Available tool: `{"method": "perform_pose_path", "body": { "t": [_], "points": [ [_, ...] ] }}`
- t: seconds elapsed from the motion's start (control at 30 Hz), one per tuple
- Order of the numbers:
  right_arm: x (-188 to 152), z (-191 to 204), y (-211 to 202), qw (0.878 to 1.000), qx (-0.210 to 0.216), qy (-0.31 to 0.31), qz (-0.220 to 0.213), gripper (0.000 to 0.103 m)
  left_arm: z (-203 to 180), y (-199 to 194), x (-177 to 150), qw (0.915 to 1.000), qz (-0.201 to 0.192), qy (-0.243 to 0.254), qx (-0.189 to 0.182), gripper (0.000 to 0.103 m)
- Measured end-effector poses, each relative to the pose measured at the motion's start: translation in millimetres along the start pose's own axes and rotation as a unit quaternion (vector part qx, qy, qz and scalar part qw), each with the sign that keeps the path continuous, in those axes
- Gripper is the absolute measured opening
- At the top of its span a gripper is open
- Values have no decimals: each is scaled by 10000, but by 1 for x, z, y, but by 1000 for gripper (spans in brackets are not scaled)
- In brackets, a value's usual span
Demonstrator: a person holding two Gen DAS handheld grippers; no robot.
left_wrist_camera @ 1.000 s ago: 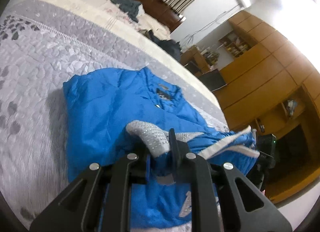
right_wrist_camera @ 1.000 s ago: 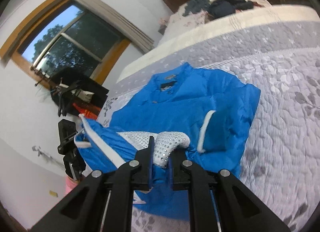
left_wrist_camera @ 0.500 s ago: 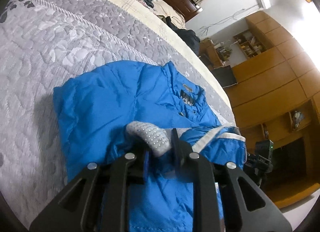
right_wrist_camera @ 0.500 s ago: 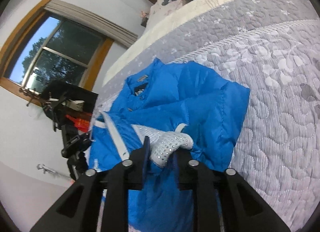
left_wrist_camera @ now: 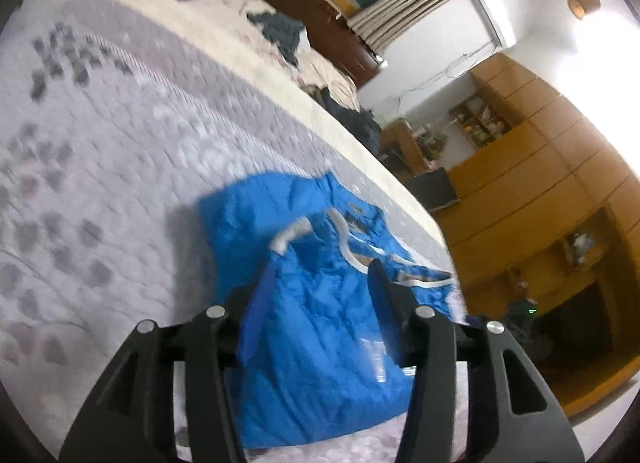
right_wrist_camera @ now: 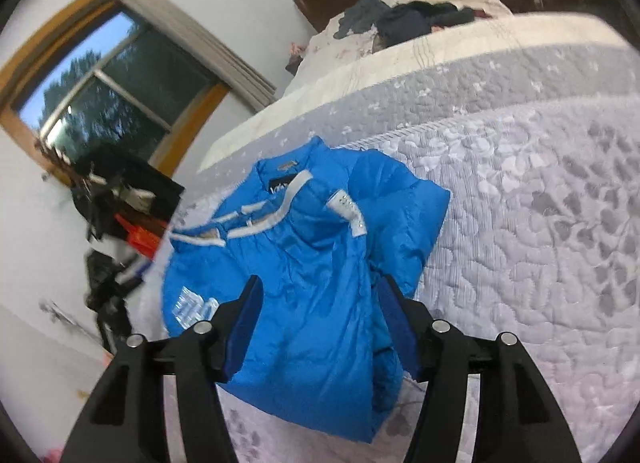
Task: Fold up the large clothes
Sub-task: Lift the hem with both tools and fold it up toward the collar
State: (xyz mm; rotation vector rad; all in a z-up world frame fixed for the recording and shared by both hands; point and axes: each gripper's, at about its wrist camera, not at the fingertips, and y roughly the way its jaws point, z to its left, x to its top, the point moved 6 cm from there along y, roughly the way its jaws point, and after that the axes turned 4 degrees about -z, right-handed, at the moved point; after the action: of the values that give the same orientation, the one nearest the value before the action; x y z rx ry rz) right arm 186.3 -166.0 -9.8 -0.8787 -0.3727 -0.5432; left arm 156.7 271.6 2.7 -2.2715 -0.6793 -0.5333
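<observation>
Left wrist view: the left gripper (left_wrist_camera: 318,277) has its fingers spread wide, holding nothing, above the folded blue jacket (left_wrist_camera: 316,315) lying on the grey quilted bed (left_wrist_camera: 120,167). Right gripper (right_wrist_camera: 318,293) likewise gapes empty over it.

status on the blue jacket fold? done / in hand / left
Done: the blue jacket lies doubled over on the grey quilt, hem up near the collar, white trim on top. In hand: nothing; the left gripper and right gripper are both open, jaws apart above the fabric. Left: the bundle looks uneven, so probably a tidy or another fold.
</observation>
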Motion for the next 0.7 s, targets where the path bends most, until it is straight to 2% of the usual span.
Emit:
{"method": "perform_pose_path", "body": {
  "t": [0.1,0.13,0.23,0.3,0.4,0.57,0.7],
  "points": [
    [-1,13,2,9996,4,-272,5,63,-8,3,-1,9989,60,438,155,54],
    [-1,18,4,9994,6,-356,12,65,-10,6,-2,9979,96,616,194,58],
    [0,29,14,9973,-132,-713,85,67,-21,26,-5,9902,256,1320,387,65],
    [0,34,21,9956,-200,-904,145,68,-25,44,-9,9823,415,1752,519,66],
    [3,38,30,9924,-306,-1179,169,73,-26,68,-8,9749,544,2076,598,68],
    [13,34,53,9888,-366,-1427,247,76,-19,99,-8,9690,712,2315,492,71],
    [21,31,79,9830,-621,-1688,359,80,-19,114,-13,9664,787,2413,417,75]
  ]
}}
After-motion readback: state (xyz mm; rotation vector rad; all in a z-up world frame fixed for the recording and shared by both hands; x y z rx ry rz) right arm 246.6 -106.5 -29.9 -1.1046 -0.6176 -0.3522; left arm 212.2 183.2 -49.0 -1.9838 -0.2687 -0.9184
